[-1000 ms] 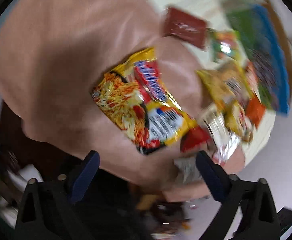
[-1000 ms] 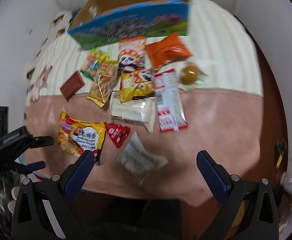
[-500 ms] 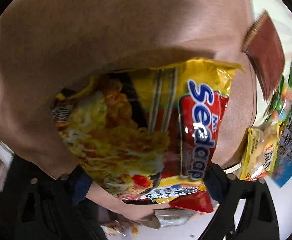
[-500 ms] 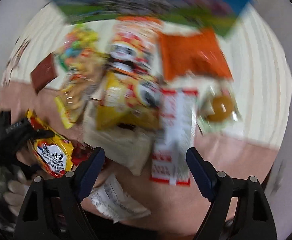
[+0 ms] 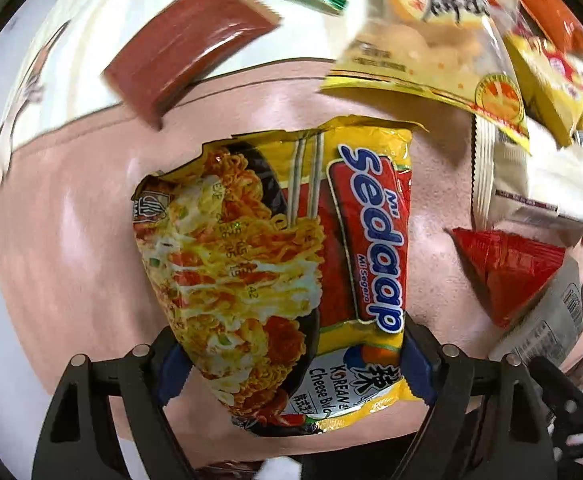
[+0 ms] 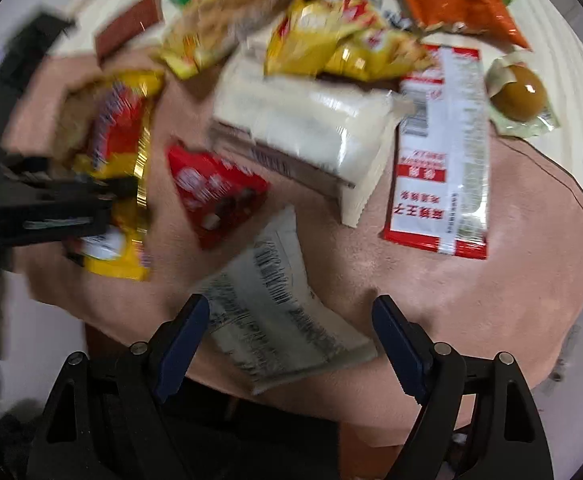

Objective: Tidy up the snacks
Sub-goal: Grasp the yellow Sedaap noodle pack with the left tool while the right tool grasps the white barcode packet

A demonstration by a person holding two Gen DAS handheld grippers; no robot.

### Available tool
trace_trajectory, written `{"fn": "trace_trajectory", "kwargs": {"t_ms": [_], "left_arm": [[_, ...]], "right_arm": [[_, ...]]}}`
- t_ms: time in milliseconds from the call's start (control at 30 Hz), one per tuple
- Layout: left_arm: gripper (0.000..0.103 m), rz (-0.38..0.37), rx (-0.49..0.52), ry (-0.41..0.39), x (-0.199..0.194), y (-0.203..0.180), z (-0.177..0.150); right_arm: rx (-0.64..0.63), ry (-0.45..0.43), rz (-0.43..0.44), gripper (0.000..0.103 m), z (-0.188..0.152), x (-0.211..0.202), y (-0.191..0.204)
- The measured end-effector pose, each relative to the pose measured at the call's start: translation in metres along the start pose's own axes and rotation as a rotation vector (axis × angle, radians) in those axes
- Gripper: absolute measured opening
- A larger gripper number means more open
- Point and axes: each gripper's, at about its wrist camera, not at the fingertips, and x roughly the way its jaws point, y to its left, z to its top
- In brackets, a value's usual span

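A yellow Sedaap noodle packet (image 5: 283, 264) lies on the pink cloth (image 5: 71, 240). My left gripper (image 5: 291, 360) is open, its jaws standing either side of the packet's near end. It also shows in the right wrist view (image 6: 119, 168), with the left gripper (image 6: 51, 208) over it. My right gripper (image 6: 287, 344) is open above a grey-white barcode packet (image 6: 275, 304). A red triangular packet (image 6: 215, 192) lies between the two.
A brown wrapper (image 5: 187, 44), yellow snack bags (image 6: 331, 40), a white bag (image 6: 307, 124), a red-and-white packet (image 6: 443, 152), an orange bag (image 6: 455, 4) and a wrapped brown egg (image 6: 519, 92) lie further back. The cloth's near edge (image 6: 331, 408) drops off close by.
My left gripper has turned and closed in, so the noodle packet's end now sits between its jaws. My right gripper has come down and forward over the grey-white packet.
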Motion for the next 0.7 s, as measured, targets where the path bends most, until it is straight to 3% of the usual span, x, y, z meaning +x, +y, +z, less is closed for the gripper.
{"fn": "trace_trajectory", "kwargs": {"t_ms": [33, 133, 267, 367, 400, 433, 467, 533, 600, 700], "left_arm": [[0.088, -0.008, 0.001, 0.009, 0.000, -0.007, -0.001], [0.090, -0.065, -0.048, 0.021, -0.001, 0.000, 0.000], [0.091, -0.125, -0.107, 0.010, -0.003, -0.001, -0.008], [0.093, -0.150, -0.108, 0.003, -0.007, -0.007, -0.013], [0.094, -0.155, -0.100, 0.002, -0.004, -0.005, -0.015], [0.096, -0.160, -0.086, 0.001, 0.002, 0.001, -0.013], [0.096, -0.160, -0.076, 0.001, 0.003, 0.004, -0.007], [0.097, -0.150, -0.053, -0.003, 0.001, -0.005, -0.006], [0.098, -0.140, -0.043, -0.003, 0.012, -0.019, 0.005], [0.098, -0.130, -0.035, 0.000, 0.046, -0.008, 0.010]], "right_arm": [[0.004, 0.006, 0.005, 0.086, 0.000, 0.005, 0.003], [0.076, -0.032, 0.023, 0.049, 0.004, 0.010, 0.009], [0.298, -0.037, 0.092, 0.042, 0.006, 0.002, -0.015], [0.471, -0.061, 0.179, 0.046, 0.000, -0.007, -0.035], [0.481, -0.052, 0.195, 0.054, 0.000, -0.009, -0.037], [0.466, -0.045, 0.197, 0.074, 0.000, -0.011, -0.035], [0.424, -0.043, 0.189, 0.084, -0.001, -0.013, -0.028], [0.307, -0.031, 0.151, 0.084, 0.000, -0.016, -0.010], [0.172, 0.031, 0.057, 0.084, -0.004, -0.010, 0.014], [0.068, 0.093, -0.058, 0.080, -0.013, 0.015, 0.035]]}}
